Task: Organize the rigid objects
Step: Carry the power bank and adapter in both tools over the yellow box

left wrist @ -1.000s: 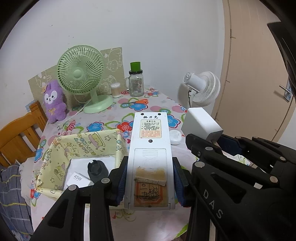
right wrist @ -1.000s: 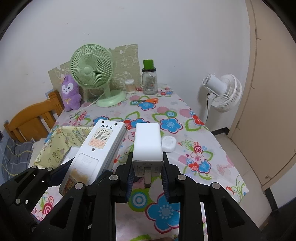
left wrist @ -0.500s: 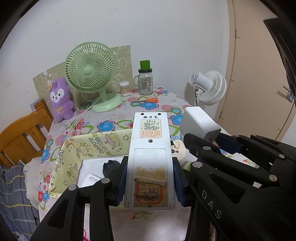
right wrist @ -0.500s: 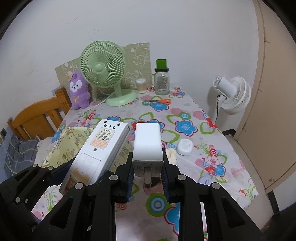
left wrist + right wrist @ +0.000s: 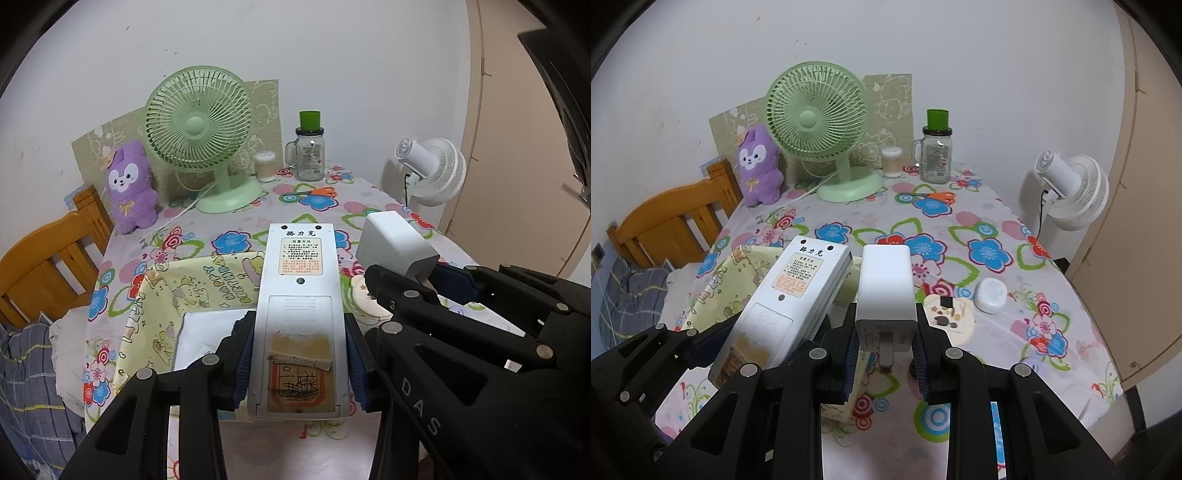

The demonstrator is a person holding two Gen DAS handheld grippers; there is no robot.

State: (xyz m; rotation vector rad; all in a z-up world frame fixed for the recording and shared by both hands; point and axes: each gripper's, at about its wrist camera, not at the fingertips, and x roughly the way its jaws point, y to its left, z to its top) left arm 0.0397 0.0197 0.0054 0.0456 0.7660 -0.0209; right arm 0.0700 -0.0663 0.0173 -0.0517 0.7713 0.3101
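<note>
Left wrist view: you hold one white remote (image 5: 300, 317) label-up, left gripper (image 5: 299, 363) jaws pinching its sides above the yellow fabric bin (image 5: 173, 295) | one white charger block (image 5: 885, 286) clamped in your right gripper (image 5: 884, 350), just right of the remote | both grippers level, side by side over the desk (image 5: 960, 229) | fans: two.

The remote control (image 5: 299, 317) looks like smooth white plastic, with a paper label and a worn, yellowed sticker on its back. The charger (image 5: 885, 295) is glossy white plastic with a metal prong. Both grippers are matt black plastic with blue pads (image 5: 355, 365). The table (image 5: 960, 229) wears a thin flowered cloth. The basket (image 5: 166, 295) is soft printed fabric. The chair (image 5: 668, 229) is varnished wood, the jar (image 5: 935, 157) clear glass, the toy (image 5: 129, 188) fluffy plush.
</note>
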